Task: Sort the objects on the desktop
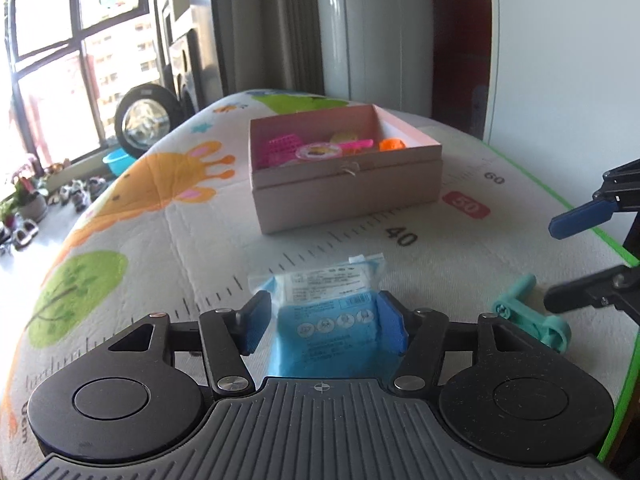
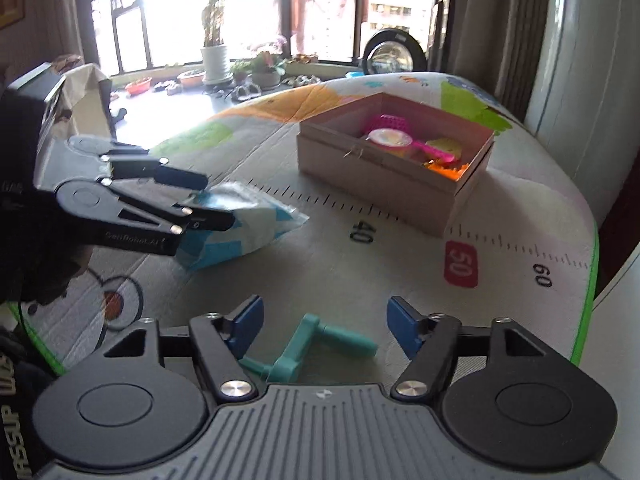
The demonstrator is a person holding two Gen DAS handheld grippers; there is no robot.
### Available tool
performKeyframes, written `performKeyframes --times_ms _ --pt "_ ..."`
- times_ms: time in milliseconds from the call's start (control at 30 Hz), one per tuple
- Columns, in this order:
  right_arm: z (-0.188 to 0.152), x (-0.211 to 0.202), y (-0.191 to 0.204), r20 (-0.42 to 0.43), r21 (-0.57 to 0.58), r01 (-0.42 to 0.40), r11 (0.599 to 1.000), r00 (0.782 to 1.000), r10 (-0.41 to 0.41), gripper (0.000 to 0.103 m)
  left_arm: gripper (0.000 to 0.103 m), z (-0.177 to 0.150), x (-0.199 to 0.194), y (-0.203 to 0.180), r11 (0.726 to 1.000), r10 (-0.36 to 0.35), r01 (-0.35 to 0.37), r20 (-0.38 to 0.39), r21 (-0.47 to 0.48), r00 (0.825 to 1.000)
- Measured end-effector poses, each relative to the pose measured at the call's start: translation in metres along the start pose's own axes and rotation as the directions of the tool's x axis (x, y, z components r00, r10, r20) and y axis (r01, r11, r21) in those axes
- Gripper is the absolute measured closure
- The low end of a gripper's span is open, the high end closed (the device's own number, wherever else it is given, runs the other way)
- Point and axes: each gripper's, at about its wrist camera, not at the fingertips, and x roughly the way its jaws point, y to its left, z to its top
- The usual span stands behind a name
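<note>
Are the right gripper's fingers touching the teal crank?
Apart. The right wrist view shows the right gripper open, teal crank lying on the mat between its fingers, gaps on both sides.

Cartoon play mat (image 1: pixel 168 216), pink box (image 1: pixel 344 196), teal crank (image 2: pixel 308 344)

Each camera sits low just behind its own fingers, tilted down across the table (image 1: pixel 208 240). The left view faces the box (image 1: pixel 344 168) straight on; the right view sees it from the right. Both share box, pouch (image 1: pixel 320 312) and crank (image 2: pixel 308 344).
</note>
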Motion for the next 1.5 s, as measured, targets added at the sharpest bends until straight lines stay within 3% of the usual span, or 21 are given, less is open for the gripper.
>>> performKeyframes --times_ms 133,167,233,367,433,567,767,800,933,1033,1133,1300,1433,1500 --pt "-0.02 0.007 0.015 -0.069 -0.129 0.003 0.992 0.998 -0.012 0.032 0.027 -0.005 -0.002 0.004 1.0 0.01 -0.01 -0.001 -0.009 1.0" --pt "-0.024 0.011 0.017 -0.087 -0.145 0.013 0.989 0.996 -0.026 0.038 0.024 -0.006 -0.002 0.005 1.0 0.01 -0.01 -0.002 -0.014 1.0" --pt "-0.031 0.021 0.019 -0.128 -0.12 -0.002 0.993 0.992 -0.013 0.053 0.021 -0.008 -0.001 0.007 1.0 0.011 -0.011 -0.008 -0.024 1.0" --pt "-0.024 0.031 0.017 -0.091 -0.04 -0.038 0.998 0.995 0.035 0.056 0.019 -0.011 0.006 0.008 0.999 0.009 -0.01 -0.034 -0.034 0.999" --pt "-0.019 0.039 0.016 -0.089 -0.009 -0.058 0.998 0.994 0.057 0.053 0.017 -0.012 0.006 0.007 0.999 0.01 -0.011 -0.037 -0.031 0.999" --pt "-0.007 0.05 0.01 -0.066 0.066 -0.109 0.992 0.991 0.113 0.027 0.01 -0.014 0.003 0.008 0.999 0.008 -0.009 -0.028 -0.031 1.0" --pt "0.007 0.067 -0.013 -0.026 0.29 -0.146 0.946 0.987 0.16 0.027 0.009 -0.018 0.006 0.009 0.999 0.001 -0.003 -0.042 -0.039 0.999" --pt "0.009 0.068 -0.016 -0.02 0.315 -0.137 0.939 0.988 0.151 0.029 0.009 -0.018 0.006 0.01 0.999 0.0 -0.002 -0.041 -0.042 0.999" --pt "0.014 0.076 -0.015 -0.018 0.286 -0.032 0.958 0.999 0.039 0.064 0.009 -0.018 0.009 0.012 0.998 0.0 -0.003 -0.047 -0.06 0.999" --pt "0.018 0.081 -0.008 -0.025 0.225 0.029 0.974 0.999 -0.024 0.075 0.009 -0.017 0.012 0.011 0.998 0.002 -0.006 -0.055 -0.069 0.998" --pt "0.022 0.086 -0.005 -0.033 0.183 0.083 0.98 0.996 -0.079 0.092 0.009 -0.015 0.017 0.01 0.997 0.009 -0.014 -0.071 -0.071 0.997" --pt "0.021 0.081 -0.003 -0.013 0.148 0.129 0.981 0.992 -0.128 0.092 0.016 -0.013 0.022 0.006 0.998 0.025 -0.03 -0.088 -0.059 0.996" --pt "0.024 0.054 -0.005 0.06 0.146 0.15 0.978 0.985 -0.16 0.092 0.039 -0.013 0.019 0.003 0.998 0.024 -0.028 -0.083 -0.047 0.996" --pt "0.029 0.037 -0.006 0.106 0.153 0.158 0.976 0.979 -0.175 0.092 0.044 -0.01 0.012 0.0 0.998 0.05 -0.051 -0.047 -0.028 0.998"
